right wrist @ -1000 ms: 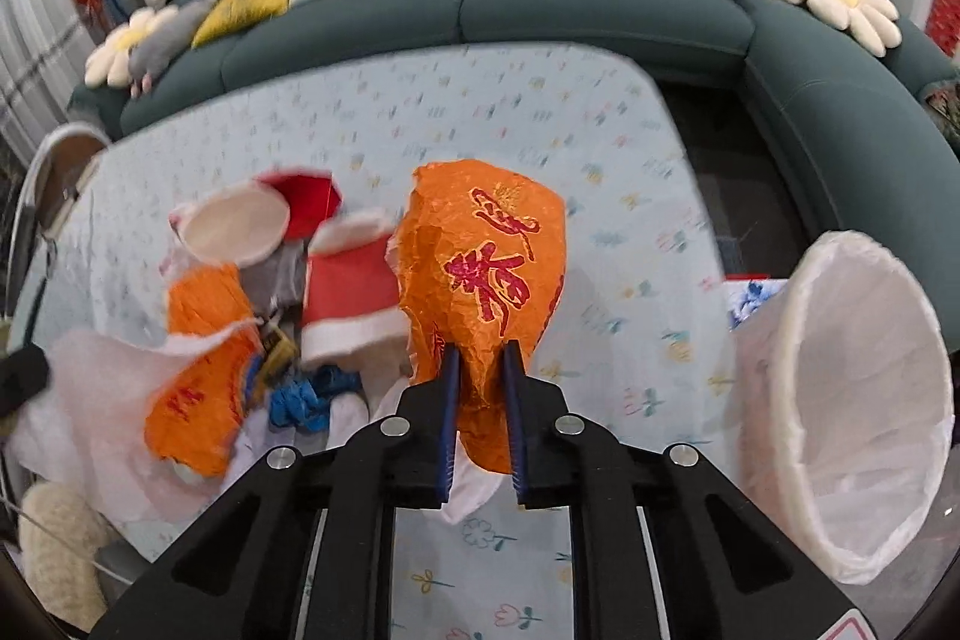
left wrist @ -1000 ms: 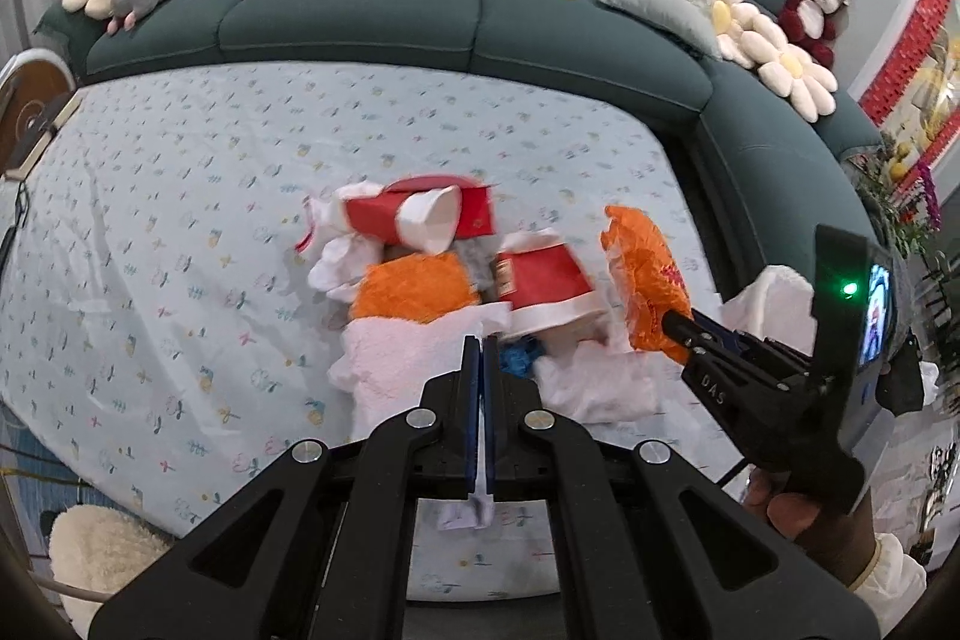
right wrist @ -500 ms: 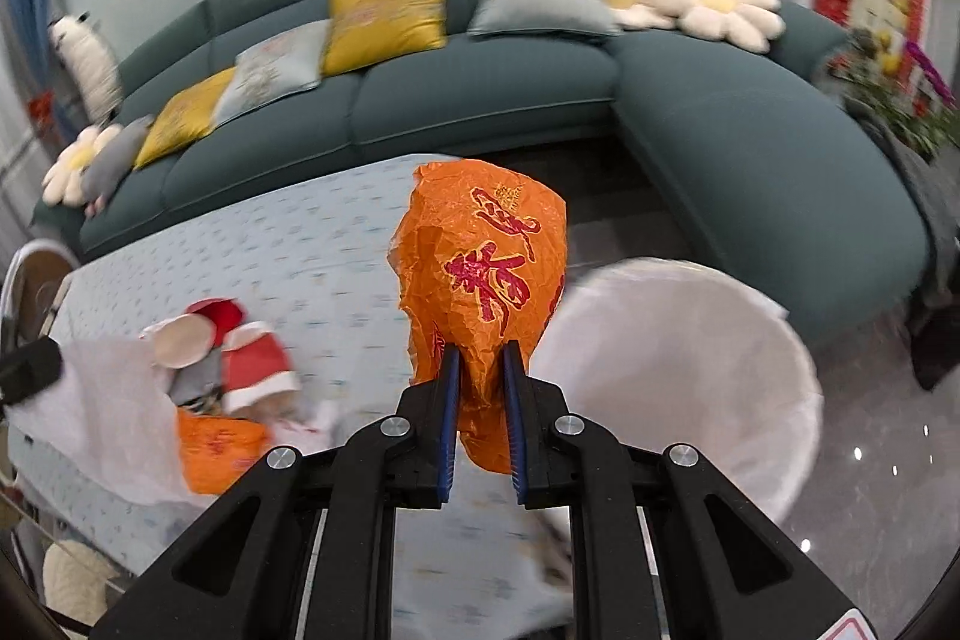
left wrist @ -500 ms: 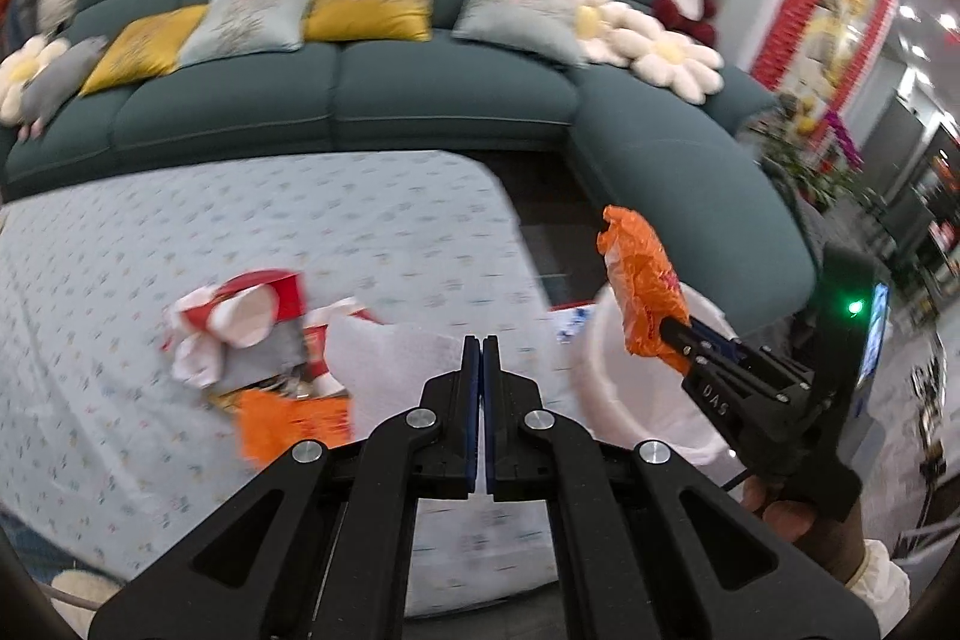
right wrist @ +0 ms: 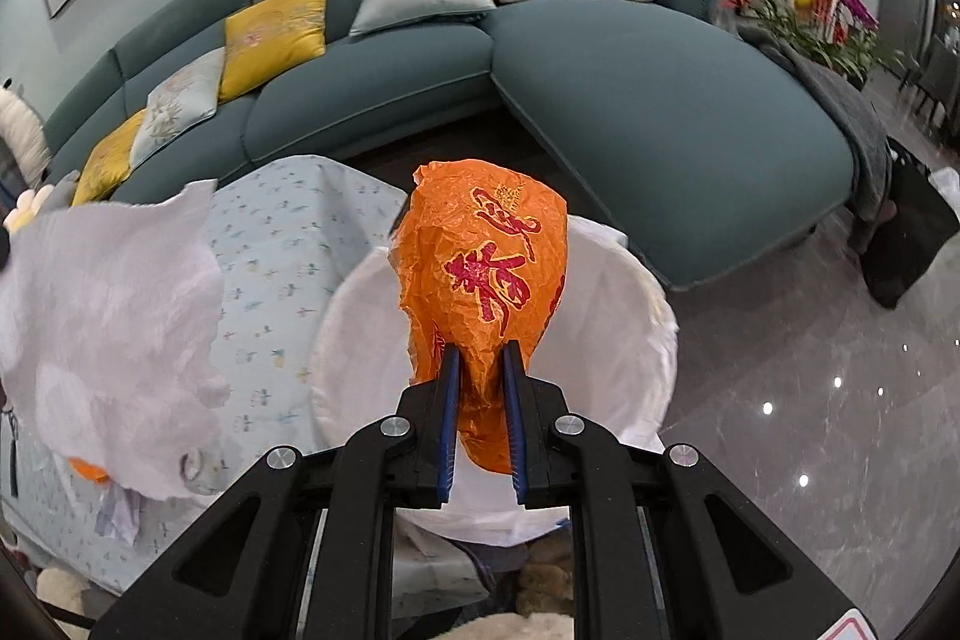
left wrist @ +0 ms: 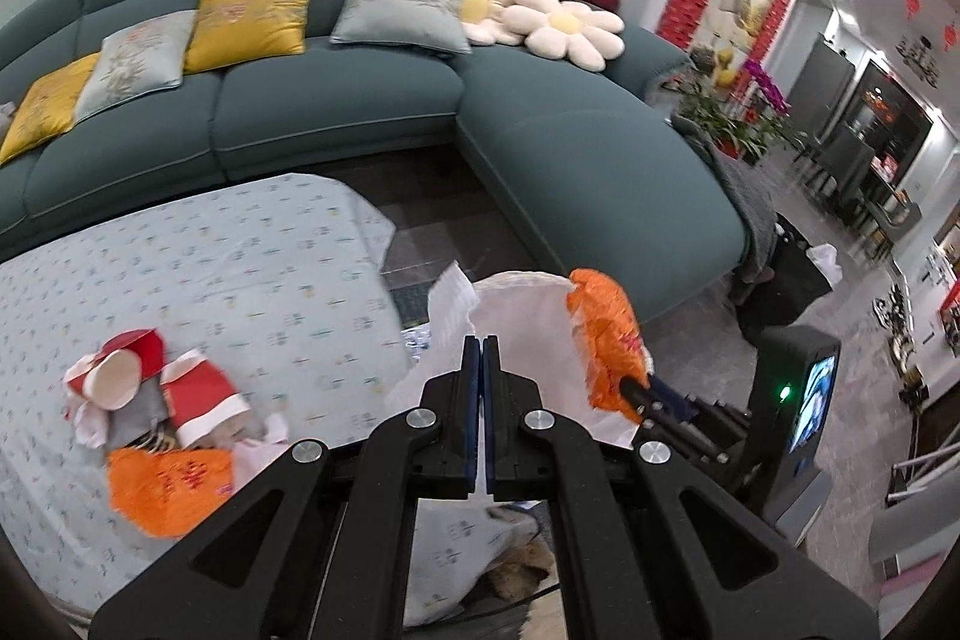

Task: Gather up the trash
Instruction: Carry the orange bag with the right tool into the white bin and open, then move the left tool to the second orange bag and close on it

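A: Your right gripper (right wrist: 480,376) is clamped on the orange wrapper (right wrist: 486,268), which a second ago hung above the table (left wrist: 240,256) and now hangs over the white-lined bin (right wrist: 624,334) off the table's corner.

B: And your left gripper (left wrist: 482,364), pinched shut on the white tissue (right wrist: 114,316)?

A: It has come over too, beside the bin's rim. You're set to drop both; the cups (left wrist: 156,382) remain near the table's edge.
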A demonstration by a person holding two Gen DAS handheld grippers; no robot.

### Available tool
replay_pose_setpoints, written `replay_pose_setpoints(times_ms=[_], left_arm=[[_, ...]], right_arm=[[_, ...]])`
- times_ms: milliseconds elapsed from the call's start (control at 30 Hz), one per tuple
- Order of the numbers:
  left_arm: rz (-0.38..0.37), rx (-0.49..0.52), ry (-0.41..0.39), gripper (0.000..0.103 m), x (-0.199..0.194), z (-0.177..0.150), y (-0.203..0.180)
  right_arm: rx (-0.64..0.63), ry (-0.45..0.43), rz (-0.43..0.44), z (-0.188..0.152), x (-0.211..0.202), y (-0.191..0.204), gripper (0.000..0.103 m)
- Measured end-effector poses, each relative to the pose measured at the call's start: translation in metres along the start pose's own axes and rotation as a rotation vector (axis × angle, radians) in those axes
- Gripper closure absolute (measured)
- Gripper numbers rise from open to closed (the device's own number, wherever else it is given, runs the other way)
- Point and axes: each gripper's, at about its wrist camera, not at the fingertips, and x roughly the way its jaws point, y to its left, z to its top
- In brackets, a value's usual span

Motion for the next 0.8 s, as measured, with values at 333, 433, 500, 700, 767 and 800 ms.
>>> replay_pose_setpoints(times_ms=[333,433,500,700,767,800], left_arm=[[-0.051,0.051,0.048,0.102,0.041,0.015,-0.042],[-0.070,0.055,0.062,0.102,0.052,0.017,-0.048],[-0.074,0.043,0.054,0.101,0.056,0.018,-0.050],[-0.032,-0.007,0.039,0.066,0.054,0.014,-0.035],[-0.012,-0.021,0.043,0.064,0.053,0.011,-0.026],[-0.001,-0.038,0.041,0.064,0.050,0.008,-0.019]], right_arm=[[0.027,0.033,-0.003,-0.006,0.018,-0.017,0.082],[0.031,0.034,-0.007,-0.006,0.021,-0.019,0.077],[0.032,0.037,-0.011,-0.007,0.021,-0.020,0.070],[0.036,0.021,-0.020,-0.007,0.017,-0.019,0.057],[0.030,0.017,-0.019,-0.007,0.014,-0.016,0.057],[0.027,0.016,-0.017,-0.007,0.013,-0.014,0.057]])
